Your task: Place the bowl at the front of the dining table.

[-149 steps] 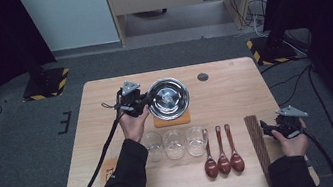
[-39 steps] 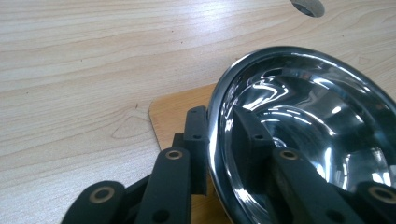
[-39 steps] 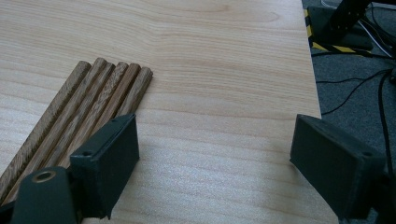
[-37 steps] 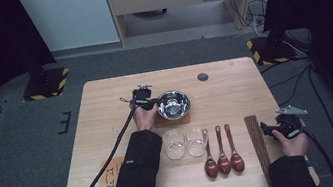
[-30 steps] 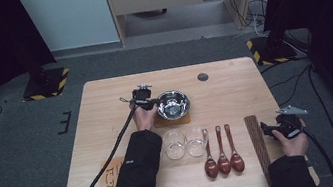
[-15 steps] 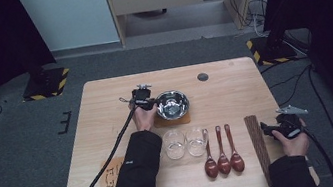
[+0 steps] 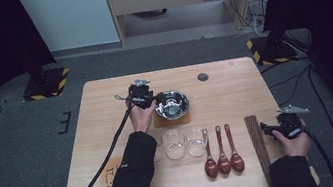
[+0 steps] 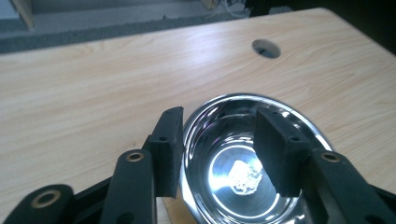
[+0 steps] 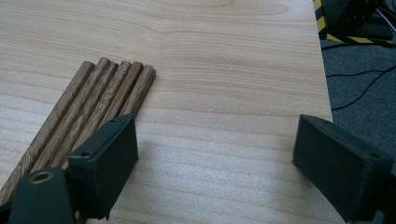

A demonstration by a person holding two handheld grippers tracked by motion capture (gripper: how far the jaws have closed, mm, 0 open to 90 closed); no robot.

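We see the left gripper (image 7: 146, 98) at the near rim of the steel bowl (image 7: 172, 105), which sits on a brown coaster (image 7: 172, 120) in the middle of the table (image 7: 234, 88); its jaws have just been opening and now straddle the rim without pressing it, one outside the bowl and one inside. The right gripper (image 7: 272, 130) rests at the table's right edge with its jaws spread wide over bare wood, just beside the bundle of wooden chopsticks (image 9: 93, 116). Three glass cups (image 7: 175, 144) and three wooden spoons (image 7: 222, 158) lie in a row nearer the person.
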